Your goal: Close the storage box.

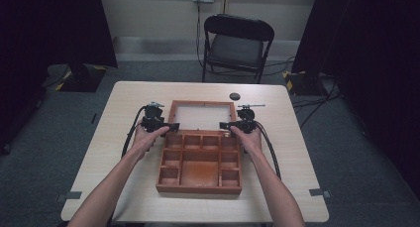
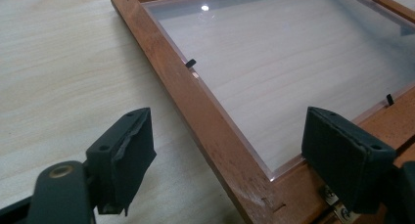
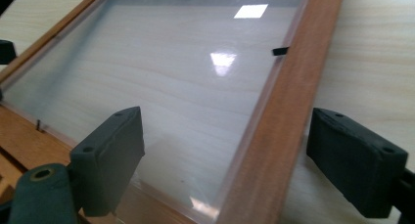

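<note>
A reddish wooden box (image 1: pixel 198 190) with several compartments sits mid-table. Its glass-paned lid (image 1: pixel 202 103) lies flat behind it. My left gripper (image 1: pixel 173 127) is at the lid's left side near the hinge, and my right gripper (image 1: pixel 224 125) is at its right side. In the left gripper view the left gripper (image 2: pixel 230 136) is open, its pads (image 2: pixel 129 150) straddling the lid's side rail (image 2: pixel 195 101) without touching it. The right gripper (image 3: pixel 235 145) is also open, straddling the opposite rail (image 3: pixel 288 97), with one pad over the glass (image 3: pixel 171 77).
A small black round object (image 1: pixel 234 96) lies on the pale wooden table (image 1: pixel 297 187) behind the lid's right corner. A black folding chair (image 1: pixel 237 43) stands beyond the far edge. Dark curtains hang at both sides.
</note>
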`<action>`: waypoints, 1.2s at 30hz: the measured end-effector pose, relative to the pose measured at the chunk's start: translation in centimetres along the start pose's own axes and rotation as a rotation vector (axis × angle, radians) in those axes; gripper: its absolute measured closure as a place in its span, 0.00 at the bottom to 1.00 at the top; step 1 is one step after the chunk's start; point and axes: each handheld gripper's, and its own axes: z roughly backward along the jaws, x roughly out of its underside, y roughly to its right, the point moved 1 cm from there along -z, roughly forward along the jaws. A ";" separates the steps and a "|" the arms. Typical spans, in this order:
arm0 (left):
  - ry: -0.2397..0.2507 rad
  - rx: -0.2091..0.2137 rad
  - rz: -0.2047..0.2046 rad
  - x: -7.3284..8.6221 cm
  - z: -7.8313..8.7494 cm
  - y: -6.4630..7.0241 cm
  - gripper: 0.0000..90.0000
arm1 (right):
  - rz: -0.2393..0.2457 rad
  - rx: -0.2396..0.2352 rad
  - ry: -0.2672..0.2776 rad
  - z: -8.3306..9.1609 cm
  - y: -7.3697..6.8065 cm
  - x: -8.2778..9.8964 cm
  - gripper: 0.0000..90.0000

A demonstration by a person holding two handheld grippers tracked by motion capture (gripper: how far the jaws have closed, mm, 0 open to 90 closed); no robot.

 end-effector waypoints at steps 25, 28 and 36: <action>-0.049 0.105 0.152 -0.3 -2.1 0.0 0.11 | -0.066 -0.075 -0.069 -0.9 0.2 -0.5 0.13; -0.058 0.101 0.132 -0.4 -2.2 0.4 0.06 | -0.065 -0.076 -0.069 -0.9 0.2 -0.5 0.13; -0.060 0.154 0.175 -0.1 -2.6 0.3 0.07 | -0.066 -0.065 -0.048 -0.8 0.3 -0.4 0.15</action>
